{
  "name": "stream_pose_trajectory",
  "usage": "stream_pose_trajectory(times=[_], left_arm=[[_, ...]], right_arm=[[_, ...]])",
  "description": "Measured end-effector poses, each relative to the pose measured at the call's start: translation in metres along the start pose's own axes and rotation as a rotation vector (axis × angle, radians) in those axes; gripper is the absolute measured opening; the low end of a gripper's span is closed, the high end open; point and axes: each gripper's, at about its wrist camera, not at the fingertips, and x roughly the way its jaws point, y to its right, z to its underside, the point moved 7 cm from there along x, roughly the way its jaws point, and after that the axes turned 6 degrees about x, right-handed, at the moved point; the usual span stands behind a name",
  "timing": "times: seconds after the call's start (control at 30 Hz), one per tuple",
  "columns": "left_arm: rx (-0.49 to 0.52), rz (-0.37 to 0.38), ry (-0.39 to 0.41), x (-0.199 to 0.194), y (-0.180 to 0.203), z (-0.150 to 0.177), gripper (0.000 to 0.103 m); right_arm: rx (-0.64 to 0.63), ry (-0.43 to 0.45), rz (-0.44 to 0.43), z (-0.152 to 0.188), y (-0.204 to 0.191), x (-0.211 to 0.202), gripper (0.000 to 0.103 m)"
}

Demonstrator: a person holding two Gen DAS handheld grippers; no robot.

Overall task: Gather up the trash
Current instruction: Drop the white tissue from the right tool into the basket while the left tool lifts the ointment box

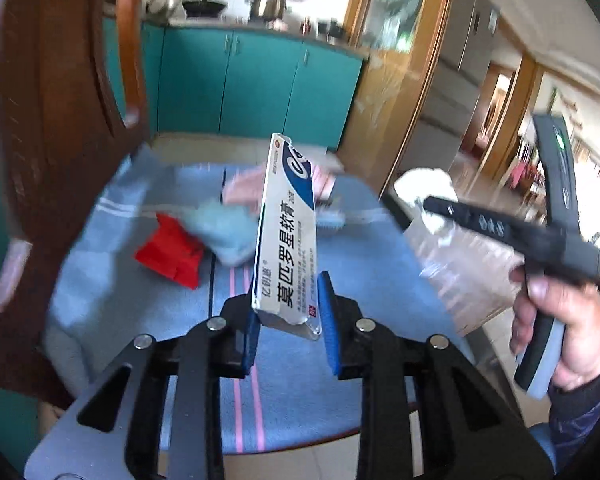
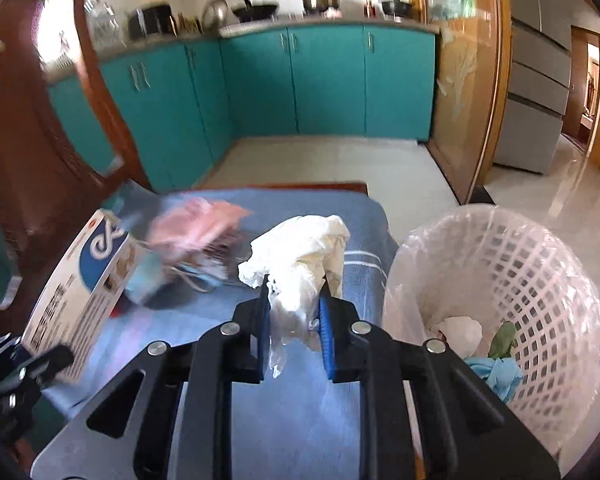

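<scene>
While right tongs (image 2: 294,300) pinch crumpled tissue (image 2: 300,256), left tongs (image 1: 286,304) clamp a box (image 1: 286,232) reading "莫匹罗星软膏".

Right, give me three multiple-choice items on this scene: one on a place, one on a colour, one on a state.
1. Where is the bin?
A. right of the cloth
B. on the counter
C. behind the chair

2. What colour is the wad in the right claw?
A. red
B. white
C. green

3. What is the left claw doing?
A. hanging open and empty
C. shut on the box
B. shut on a red wrapper

Answers:
1 A, the right wrist view shows the bin just off the cloth's right edge.
2 B, the crumpled wad between the blue pads is white.
3 C, the box stands upright, pinched at its lower end between the pads.
</scene>
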Motion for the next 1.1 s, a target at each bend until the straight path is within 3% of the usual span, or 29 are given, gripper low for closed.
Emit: stream_pose_trajectory(times=[0.23, 0.37, 0.93, 1.1], left_arm=[[-0.045, -0.099, 0.145, -0.051, -0.01, -0.012, 0.027], [-0.052, -0.11, 0.116, -0.046, -0.014, -0.006, 0.027], [-0.035, -0.114, 0.071, -0.03, -0.016, -0.001, 0.027], [-0.026, -0.108, 0.064, -0.028, -0.015, 0.001, 0.027]], right_arm=[[-0.016, 0.08, -0.109, 0.034, -0.025, -0.065, 0.021], [-0.069, 0.078, -0.123, 0.055, -0.043, -0.07, 0.021], [-0.098, 0.048, -0.122, 0.059, -0.046, -0.059, 0.021], [-0.036, 0.132, -0.061, 0.035, -0.015, -0.069, 0.021]])
